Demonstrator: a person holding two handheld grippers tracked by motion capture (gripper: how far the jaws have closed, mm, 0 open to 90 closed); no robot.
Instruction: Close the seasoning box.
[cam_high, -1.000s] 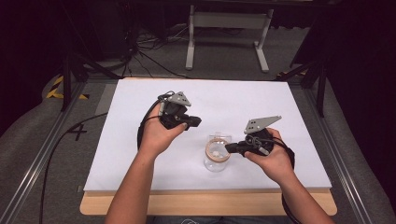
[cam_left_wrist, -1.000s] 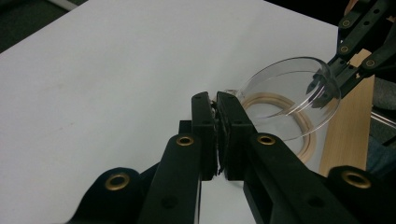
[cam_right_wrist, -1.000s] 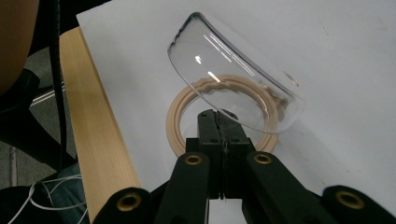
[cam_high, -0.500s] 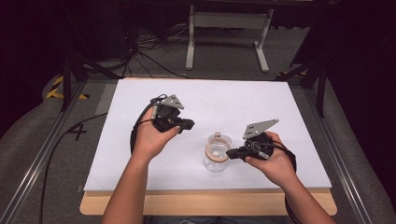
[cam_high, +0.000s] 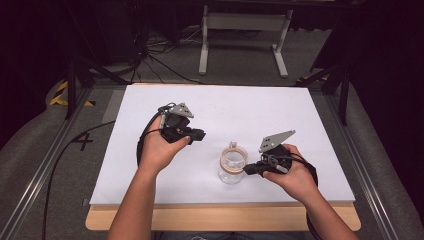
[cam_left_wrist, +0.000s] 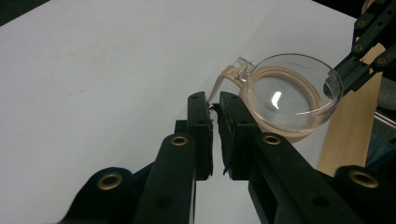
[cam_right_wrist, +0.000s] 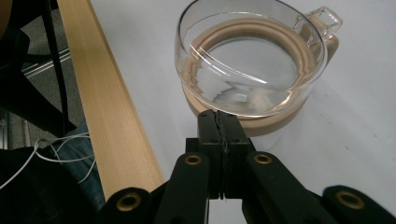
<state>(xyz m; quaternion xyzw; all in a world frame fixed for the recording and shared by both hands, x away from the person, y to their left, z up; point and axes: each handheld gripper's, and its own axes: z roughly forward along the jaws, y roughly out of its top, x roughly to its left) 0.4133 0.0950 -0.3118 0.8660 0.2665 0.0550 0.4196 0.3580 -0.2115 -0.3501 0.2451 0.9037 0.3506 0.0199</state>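
A small clear glass jar (cam_high: 231, 166) with a tan sealing ring and a clasp stands on the white tabletop (cam_high: 240, 110), front of centre. My right gripper (cam_high: 249, 170) is shut and holds nothing. Its tips rest against or just short of the jar's (cam_right_wrist: 252, 70) tan band, as the right gripper (cam_right_wrist: 218, 117) view shows. My left gripper (cam_high: 198, 134) hovers to the jar's left, apart from it and pointing toward it. Its jaws are shut to a thin slit with nothing between them, as the left gripper (cam_left_wrist: 212, 99) view shows, with the jar (cam_left_wrist: 287, 95) beyond.
The table's wooden front edge (cam_high: 225, 217) runs just behind my forearms. A grey metal stand (cam_high: 242, 30) and loose cables (cam_high: 150, 55) lie on the floor beyond the table. Metal rails (cam_high: 50, 150) flank both sides. The right gripper's jaws (cam_left_wrist: 359, 60) show at the jar's far rim.
My left gripper has drifted a little to the left, away from the jar. My right gripper has edged slightly toward the front edge, staying beside the jar.
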